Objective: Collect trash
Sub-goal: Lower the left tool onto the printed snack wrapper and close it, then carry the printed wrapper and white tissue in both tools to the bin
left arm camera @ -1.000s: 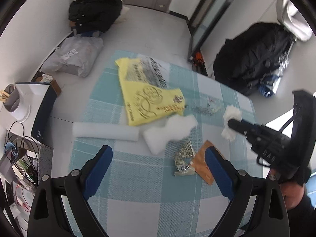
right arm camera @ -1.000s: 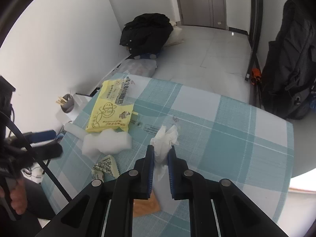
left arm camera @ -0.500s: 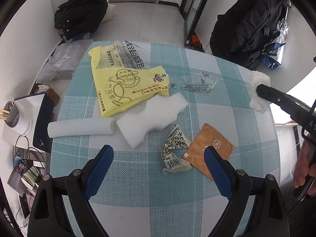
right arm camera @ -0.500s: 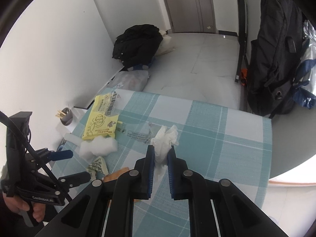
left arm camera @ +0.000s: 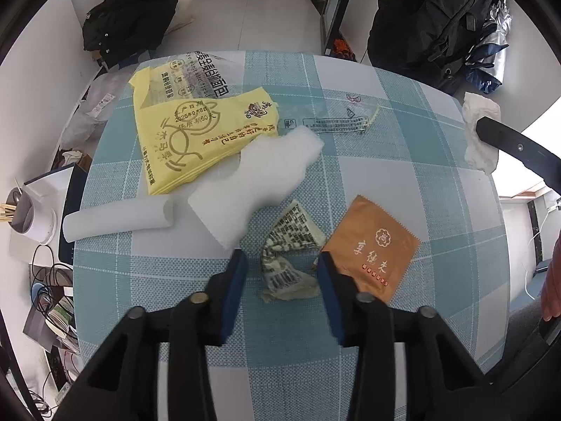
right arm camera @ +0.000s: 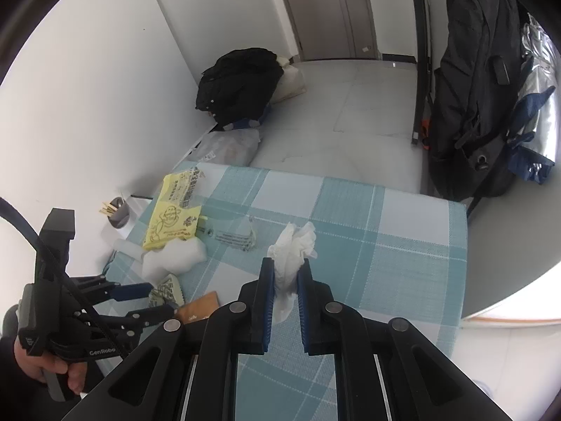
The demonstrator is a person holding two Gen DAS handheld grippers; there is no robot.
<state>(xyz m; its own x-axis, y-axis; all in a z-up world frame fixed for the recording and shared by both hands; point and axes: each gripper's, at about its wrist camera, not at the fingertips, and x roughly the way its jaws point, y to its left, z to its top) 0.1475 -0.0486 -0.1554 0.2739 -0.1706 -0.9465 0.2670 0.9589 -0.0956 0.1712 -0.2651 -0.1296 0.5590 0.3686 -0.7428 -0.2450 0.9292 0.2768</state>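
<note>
Your left wrist camera looks steeply down on a table with a teal-and-white checked cloth (left arm camera: 403, 161). From left to right on it lie a white paper roll (left arm camera: 119, 215), a yellow plastic bag (left arm camera: 196, 137), a white foam piece (left arm camera: 266, 172), a crumpled printed wrapper (left arm camera: 289, 256), a clear plastic wrapper (left arm camera: 336, 119) and an orange sachet (left arm camera: 371, 249). Your left gripper (left arm camera: 282, 263) is closing; the printed wrapper lies between its blue pads (left arm camera: 235, 280), which do not press on it.

Only the right wrist camera shows your left hand (right arm camera: 59, 368) around that gripper's handle, and your right gripper (right arm camera: 284, 270) clenched on a white tissue (right arm camera: 292, 245), lifted above the cloth. In the left view the tissue appears at the far right edge.

A grey cup (left arm camera: 26, 210) beside the table, at far left, holds wooden sticks (left arm camera: 7, 208).
</note>
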